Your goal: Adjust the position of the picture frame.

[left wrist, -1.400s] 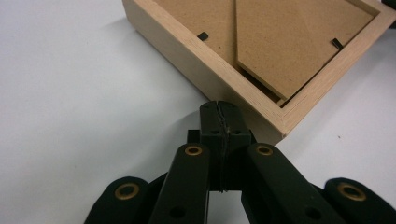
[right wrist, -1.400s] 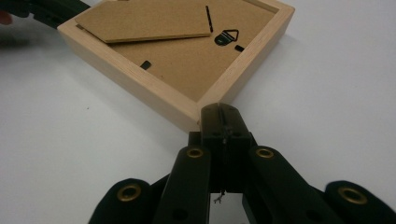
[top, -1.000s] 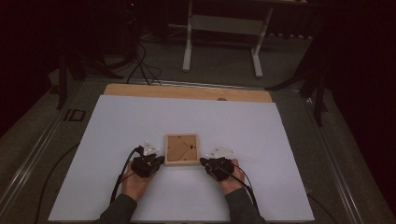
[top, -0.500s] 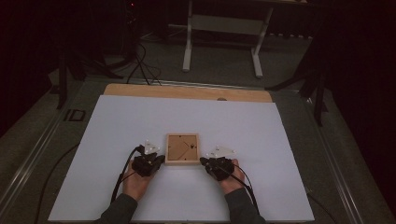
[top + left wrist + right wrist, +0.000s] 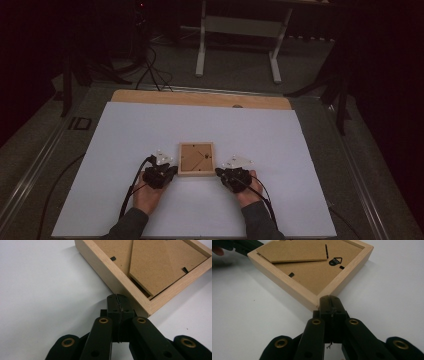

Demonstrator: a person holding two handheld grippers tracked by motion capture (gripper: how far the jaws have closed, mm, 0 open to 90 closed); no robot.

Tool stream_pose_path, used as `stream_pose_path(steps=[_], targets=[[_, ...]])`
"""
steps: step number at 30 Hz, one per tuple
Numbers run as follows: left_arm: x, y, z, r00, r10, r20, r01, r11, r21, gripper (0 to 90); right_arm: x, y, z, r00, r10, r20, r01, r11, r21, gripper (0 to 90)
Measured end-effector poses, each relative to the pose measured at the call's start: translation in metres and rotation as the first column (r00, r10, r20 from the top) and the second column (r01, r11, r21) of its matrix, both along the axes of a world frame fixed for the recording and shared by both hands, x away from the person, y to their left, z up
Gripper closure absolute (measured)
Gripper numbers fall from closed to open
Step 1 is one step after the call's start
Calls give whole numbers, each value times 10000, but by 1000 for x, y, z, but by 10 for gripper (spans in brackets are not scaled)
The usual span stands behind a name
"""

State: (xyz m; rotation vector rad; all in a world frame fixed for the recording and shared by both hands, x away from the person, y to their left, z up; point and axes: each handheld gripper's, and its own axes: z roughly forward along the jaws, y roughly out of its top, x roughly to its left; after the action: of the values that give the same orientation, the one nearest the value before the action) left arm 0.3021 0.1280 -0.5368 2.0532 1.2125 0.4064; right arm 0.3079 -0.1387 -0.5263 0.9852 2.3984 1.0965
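Fingers [image 5: 117, 305] of the left gripper [image 5: 161, 175] were pressed together with nothing between them, their tips just at the near left corner of a wooden picture frame [image 5: 196, 159] that lay back side up on the white worktop [image 5: 125, 135]. Fingers [image 5: 331, 305] of the right gripper [image 5: 234, 178] were likewise shut flat on each other, empty, and stood at the frame's near right corner (whether either pair actually touched the wood could not be told from the gripper views). Seen from the high view, the frame sat square to the worktop's edges, near the person's side and squarely between the two hands, so neither gripper was the nearer one. From each pair of fingers the frame lay forward and inward, toward the other hand. Being roughly square, it offered no long axis to favour. Its brown backing board [image 5: 312, 275] faced up, with a hinged stand flap [image 5: 294, 251] lifted slightly off it and a small black hanger [image 5: 335, 261] toward one corner. As a judgement, any coming move would turn on that symmetry: with the shut tips set against opposite near corners, the frame could be squeezed, steadied or nudged away between them, while a grasp of its rim would first need the fingers spread.
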Motion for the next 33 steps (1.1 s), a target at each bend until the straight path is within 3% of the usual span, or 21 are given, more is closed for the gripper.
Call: stream_pose_path(steps=[33], targets=[[1,-3,0,9998,173,40,-173,9998,-32,897,2,-2,-1,9999,-161,-34,162,9997,194,897]])
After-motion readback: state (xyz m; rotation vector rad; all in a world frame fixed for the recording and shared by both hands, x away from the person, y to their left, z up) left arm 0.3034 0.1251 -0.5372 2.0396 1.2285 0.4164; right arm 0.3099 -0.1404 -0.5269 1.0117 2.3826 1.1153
